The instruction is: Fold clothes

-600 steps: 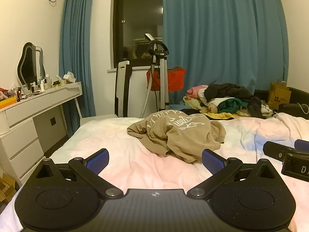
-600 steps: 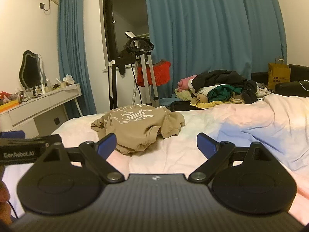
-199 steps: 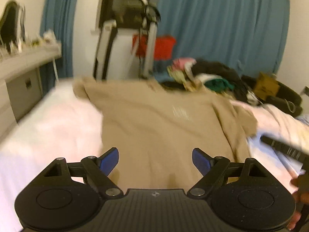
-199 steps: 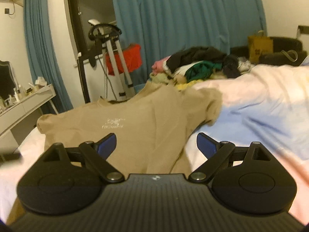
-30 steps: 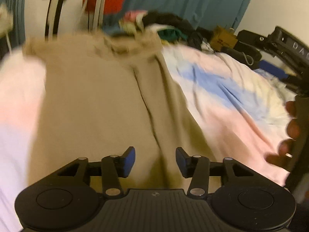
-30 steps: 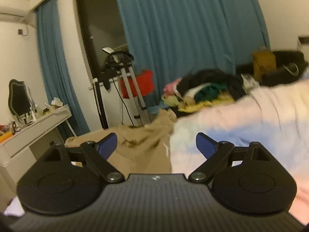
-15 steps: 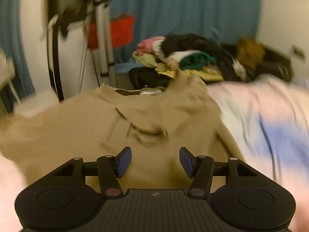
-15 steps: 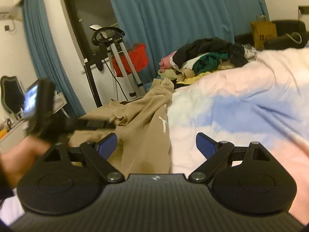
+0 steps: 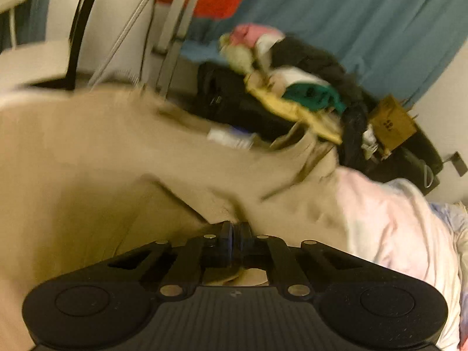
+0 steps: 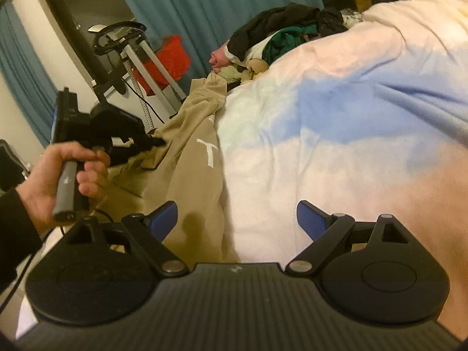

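While left tongs pinch it, the shirt runs toward the curtain.

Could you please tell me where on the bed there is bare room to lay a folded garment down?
The widest free patch is the pink-and-blue duvet, bordered by the tan shirt on one side and the clothes pile at the far edge. It is crowded over the shirt, where the left gripper is shut on the fabric, held by a hand.
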`<state>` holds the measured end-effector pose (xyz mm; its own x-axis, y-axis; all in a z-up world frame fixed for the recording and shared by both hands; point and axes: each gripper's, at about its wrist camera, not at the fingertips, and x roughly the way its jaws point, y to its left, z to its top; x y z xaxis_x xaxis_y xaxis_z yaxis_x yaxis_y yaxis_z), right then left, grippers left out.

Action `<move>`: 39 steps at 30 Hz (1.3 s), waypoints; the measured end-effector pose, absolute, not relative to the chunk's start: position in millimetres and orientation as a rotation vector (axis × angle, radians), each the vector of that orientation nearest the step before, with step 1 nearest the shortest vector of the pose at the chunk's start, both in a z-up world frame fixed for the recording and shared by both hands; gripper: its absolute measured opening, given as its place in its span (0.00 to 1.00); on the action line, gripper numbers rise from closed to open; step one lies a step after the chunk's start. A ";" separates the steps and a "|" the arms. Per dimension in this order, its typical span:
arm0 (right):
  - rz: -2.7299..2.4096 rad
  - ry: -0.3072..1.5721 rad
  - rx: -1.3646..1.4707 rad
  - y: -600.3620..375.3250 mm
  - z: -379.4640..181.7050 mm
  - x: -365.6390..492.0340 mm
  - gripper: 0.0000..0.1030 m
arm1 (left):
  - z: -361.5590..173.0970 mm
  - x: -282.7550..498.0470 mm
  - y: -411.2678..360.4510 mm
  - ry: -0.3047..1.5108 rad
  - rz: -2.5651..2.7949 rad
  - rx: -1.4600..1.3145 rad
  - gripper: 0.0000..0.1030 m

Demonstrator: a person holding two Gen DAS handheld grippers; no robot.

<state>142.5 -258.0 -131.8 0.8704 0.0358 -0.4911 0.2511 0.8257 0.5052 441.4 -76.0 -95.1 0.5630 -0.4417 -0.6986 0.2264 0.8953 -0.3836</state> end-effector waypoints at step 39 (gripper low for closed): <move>-0.090 0.467 0.551 -252.4 -111.9 128.3 0.87 | -114.0 353.6 -10.9 0.781 -0.171 -0.631 0.01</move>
<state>128.3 -252.4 -111.9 0.8918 0.0407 -0.4506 0.2055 0.8509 0.4834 353.6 -10.9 -114.0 0.7068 -0.3690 -0.6035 -0.0831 0.8039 -0.5889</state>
